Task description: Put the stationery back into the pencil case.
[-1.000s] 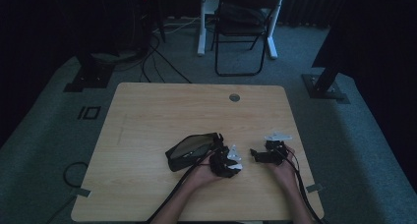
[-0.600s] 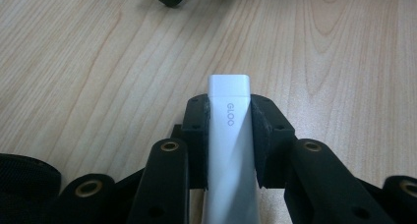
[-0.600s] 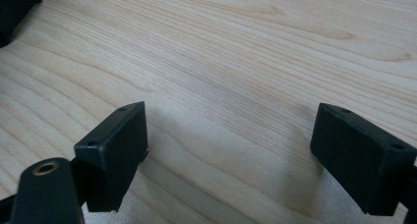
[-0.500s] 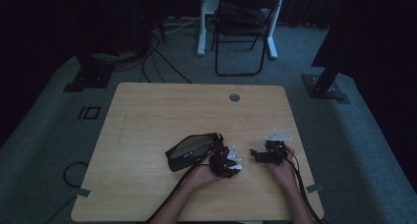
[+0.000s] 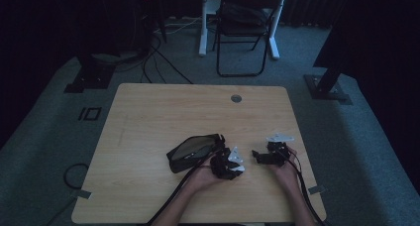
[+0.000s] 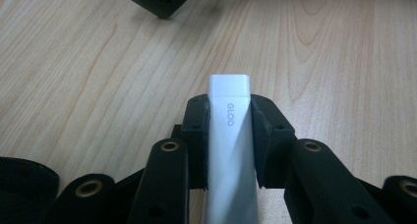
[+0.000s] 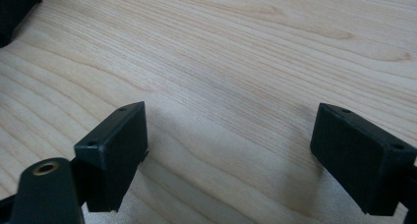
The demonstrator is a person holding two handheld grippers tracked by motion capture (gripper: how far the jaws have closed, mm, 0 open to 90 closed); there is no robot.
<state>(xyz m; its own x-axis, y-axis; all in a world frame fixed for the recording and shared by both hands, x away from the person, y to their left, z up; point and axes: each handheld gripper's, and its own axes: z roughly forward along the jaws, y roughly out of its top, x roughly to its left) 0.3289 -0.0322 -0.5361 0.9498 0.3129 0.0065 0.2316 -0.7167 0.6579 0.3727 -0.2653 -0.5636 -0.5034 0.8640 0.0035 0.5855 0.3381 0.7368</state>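
1. We have the white glue stick (image 6: 229, 135) clamped between the pads of the left gripper (image 6: 229, 113), which have just been closing on it; its square end with the GLOO lettering juts just past the fingertips, above the wooden table (image 6: 98, 62).
2. We judge the stick light and stiff, a smooth plastic body likely to slip if gripped loosely.
3. The flat sides are where we would hold it, as the pads do now, well back from the jutting end.
4. Our right gripper (image 7: 231, 150) stands wide with nothing between its jaws, near the left gripper (image 5: 229, 162).
5. A dark pouch (image 5: 193, 150) lies just beside the left gripper, on the side away from the right gripper (image 5: 266, 155).
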